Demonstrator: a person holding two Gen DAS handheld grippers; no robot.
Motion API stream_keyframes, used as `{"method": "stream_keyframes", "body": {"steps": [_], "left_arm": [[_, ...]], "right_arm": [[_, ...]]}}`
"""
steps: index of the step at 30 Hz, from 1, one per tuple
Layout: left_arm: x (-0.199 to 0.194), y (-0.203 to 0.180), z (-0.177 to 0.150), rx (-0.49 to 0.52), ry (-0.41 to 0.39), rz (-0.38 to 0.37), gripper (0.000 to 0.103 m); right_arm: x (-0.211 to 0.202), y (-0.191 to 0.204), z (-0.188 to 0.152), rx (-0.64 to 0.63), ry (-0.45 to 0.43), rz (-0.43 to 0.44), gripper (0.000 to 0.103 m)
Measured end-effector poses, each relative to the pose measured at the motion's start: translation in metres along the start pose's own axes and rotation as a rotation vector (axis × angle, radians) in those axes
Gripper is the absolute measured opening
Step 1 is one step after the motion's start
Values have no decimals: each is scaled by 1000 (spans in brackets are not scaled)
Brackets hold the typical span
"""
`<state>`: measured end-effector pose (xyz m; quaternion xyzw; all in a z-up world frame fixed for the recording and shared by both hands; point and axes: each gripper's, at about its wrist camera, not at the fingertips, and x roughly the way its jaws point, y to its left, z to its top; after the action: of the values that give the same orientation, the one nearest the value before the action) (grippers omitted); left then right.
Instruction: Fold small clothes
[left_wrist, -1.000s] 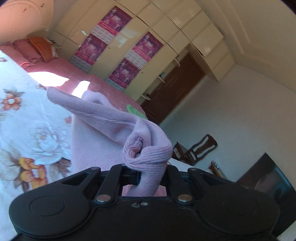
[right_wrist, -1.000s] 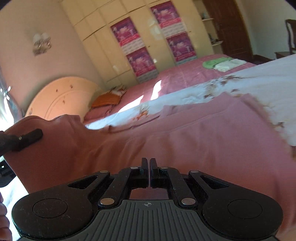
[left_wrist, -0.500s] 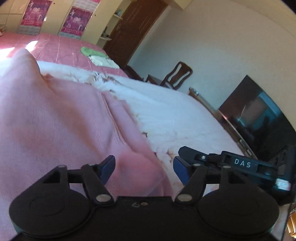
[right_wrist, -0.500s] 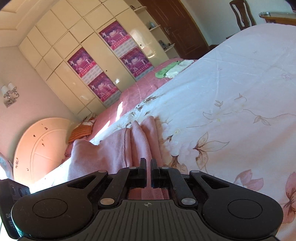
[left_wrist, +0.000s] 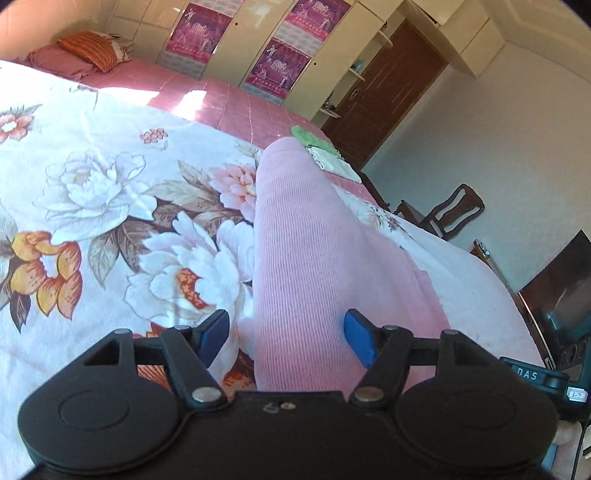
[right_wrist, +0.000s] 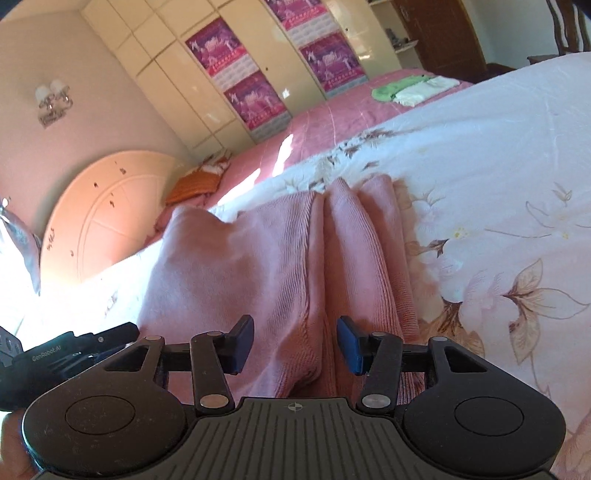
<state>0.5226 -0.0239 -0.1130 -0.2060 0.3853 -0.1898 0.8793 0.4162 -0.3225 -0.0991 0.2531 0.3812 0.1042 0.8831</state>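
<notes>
Here the pink garment (left_wrist: 321, 258) lies folded on the floral bedspread (left_wrist: 110, 206), stretching away from the camera in a long ribbed band; the left gripper (left_wrist: 286, 338) hangs over its near end with the jaws spread wide, one blue pad (left_wrist: 216, 332) over the flowered cloth just left of the garment's edge and the other pad (left_wrist: 356, 339) over the knit itself, so the fabric runs between them and neither pad is seen pressing it; to the right of the band a second, lower layer of the same pink cloth shows at its side.

From the right wrist the garment (right_wrist: 266, 266) reads as several lengthwise folds side by side, with a deep crease running straight down toward the tool; the right gripper (right_wrist: 295, 343) is likewise held wide apart, its pads (right_wrist: 349, 343) standing either side of that crease above the near hem, gripping nothing; the garment's far left corner rises in a soft hump.

At the left edge of that view the black body of the other tool, lettered GenRobot.AI, shows beside the garment.

Farther off, a green cloth (right_wrist: 399, 86) and a white cloth (right_wrist: 424, 90) sit together on the pink quilt (right_wrist: 332, 122), well apart from the work; an orange pillow (left_wrist: 92, 48) rests near the headboard (right_wrist: 99, 214).
</notes>
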Motion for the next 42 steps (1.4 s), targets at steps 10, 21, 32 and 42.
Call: {"method": "stream_keyframes", "body": {"steps": [10, 21, 32, 42], "left_arm": [[-1, 19, -11, 17, -5, -39, 71], [2, 2, 13, 54, -18, -73, 62], [30, -15, 9, 137, 55, -11, 66], [46, -23, 18, 182, 77, -9, 67]], "right_arm": [[21, 11, 8, -113, 96, -6, 28], [-39, 52, -1, -346, -145, -118, 9], [-19, -4, -6, -172, -61, -115, 15], [-8, -26, 18, -122, -92, -124, 7]]}}
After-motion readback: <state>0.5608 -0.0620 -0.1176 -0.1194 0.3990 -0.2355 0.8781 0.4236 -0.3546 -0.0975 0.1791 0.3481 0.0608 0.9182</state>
